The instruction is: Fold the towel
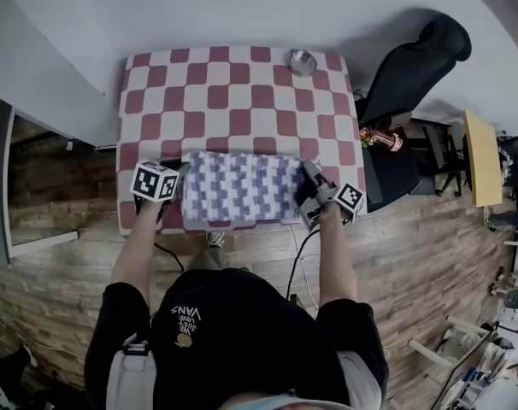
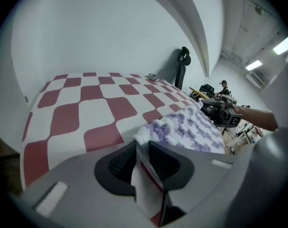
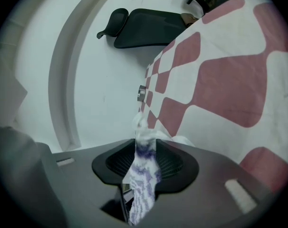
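Observation:
A purple-and-white patterned towel (image 1: 238, 186) lies folded as a flat rectangle along the near edge of the red-and-white checked table (image 1: 242, 92). My left gripper (image 1: 179, 180) sits at the towel's left end. In the left gripper view its jaws (image 2: 143, 144) are closed on a thin strip of white cloth at the towel's fluffy corner (image 2: 191, 127). My right gripper (image 1: 309, 175) is at the towel's right end. In the right gripper view a strip of towel (image 3: 144, 160) fills the gap between its pads and sticks out past the tips (image 3: 145, 144). The right gripper (image 2: 222, 113) also shows across the towel.
A small metal bowl (image 1: 303, 61) stands at the table's far right corner. A black office chair (image 1: 413, 67) is just beyond the table's right side. A wall borders the table at the back and left; wooden floor lies in front.

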The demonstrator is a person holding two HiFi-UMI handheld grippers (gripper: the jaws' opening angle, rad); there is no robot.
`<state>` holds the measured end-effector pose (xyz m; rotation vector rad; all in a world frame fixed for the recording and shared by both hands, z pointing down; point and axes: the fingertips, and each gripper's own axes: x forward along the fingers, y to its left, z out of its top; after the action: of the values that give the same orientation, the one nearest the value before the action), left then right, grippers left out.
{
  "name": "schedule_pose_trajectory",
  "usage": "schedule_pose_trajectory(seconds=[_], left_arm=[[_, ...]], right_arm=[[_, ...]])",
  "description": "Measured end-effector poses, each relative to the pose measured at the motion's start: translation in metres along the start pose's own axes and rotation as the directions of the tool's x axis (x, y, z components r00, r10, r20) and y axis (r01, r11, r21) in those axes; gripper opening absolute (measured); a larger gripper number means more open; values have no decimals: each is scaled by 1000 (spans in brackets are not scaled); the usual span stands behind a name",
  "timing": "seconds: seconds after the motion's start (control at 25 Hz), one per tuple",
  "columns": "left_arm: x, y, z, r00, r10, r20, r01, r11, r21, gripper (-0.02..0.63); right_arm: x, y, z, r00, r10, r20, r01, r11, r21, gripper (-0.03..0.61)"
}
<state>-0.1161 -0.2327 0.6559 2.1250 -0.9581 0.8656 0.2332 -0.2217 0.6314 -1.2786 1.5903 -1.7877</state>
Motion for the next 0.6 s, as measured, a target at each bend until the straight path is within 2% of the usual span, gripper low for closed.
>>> schedule_pose_trajectory(seconds=[0.12,0.24,0.36,0.44,0.52,0.6], left_arm=[[1,7,1,1000,14,0,-14,999,-34,107],[-7,12,3,999,25,45,-23,998,-58,146],[-31,12,7,987,46,152,-31,995,-97,178],[-51,8,3,975,63,215,-39,992,-116,183],[-67,0,-11,966,79,247,-48,990,-129,187],[-76,-10,-30,962,83,259,-45,988,-146,195]], right_arm=[[1,8,2,999,31,-6,-31,999,-8,204],[-9,13,2,998,60,-4,-60,998,-26,224],[-33,17,6,996,87,12,-85,992,-98,224],[-55,14,7,998,57,9,-54,979,-198,224],[-75,3,0,1000,-13,-12,9,955,-298,224],[-86,-13,-16,993,-94,-71,55,904,-423,240]])
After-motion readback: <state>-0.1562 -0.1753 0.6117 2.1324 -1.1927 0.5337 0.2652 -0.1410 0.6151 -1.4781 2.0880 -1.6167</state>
